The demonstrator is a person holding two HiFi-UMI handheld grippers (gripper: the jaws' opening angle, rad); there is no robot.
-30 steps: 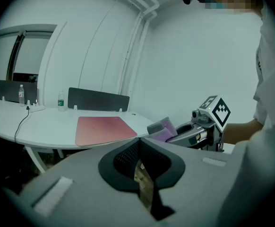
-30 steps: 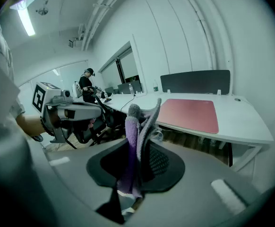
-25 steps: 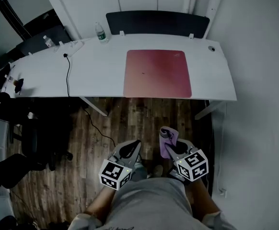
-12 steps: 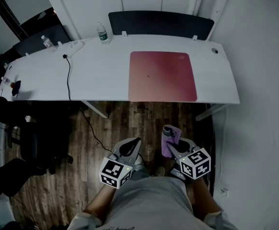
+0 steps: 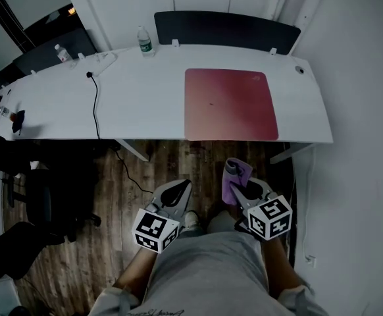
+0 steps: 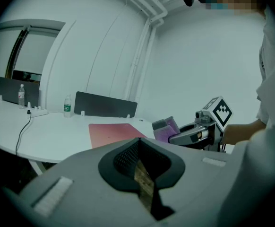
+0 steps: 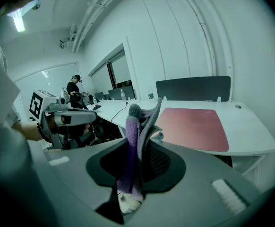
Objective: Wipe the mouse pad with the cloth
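Observation:
A pink-red mouse pad [image 5: 230, 104] lies flat on the right half of the white desk [image 5: 139, 104]; it also shows in the right gripper view as the mouse pad [image 7: 194, 123] and in the left gripper view as the mouse pad [image 6: 115, 133]. My right gripper [image 5: 239, 188] is shut on a folded purple cloth [image 5: 235, 178], held over the floor well short of the desk edge. The cloth [image 7: 136, 136] stands up between the jaws. My left gripper [image 5: 174, 194] is shut and empty beside it.
A dark screen panel [image 5: 226, 28] runs along the desk's far edge. A water bottle [image 5: 144, 41], a second bottle [image 5: 60, 52] and a black cable [image 5: 95, 104] sit on the left part. A wall is close on the right. A person stands far left in the right gripper view.
The desk and mouse pad have shifted slightly right and nearer in the head view as I come closer. Both grippers keep their places relative to my body.

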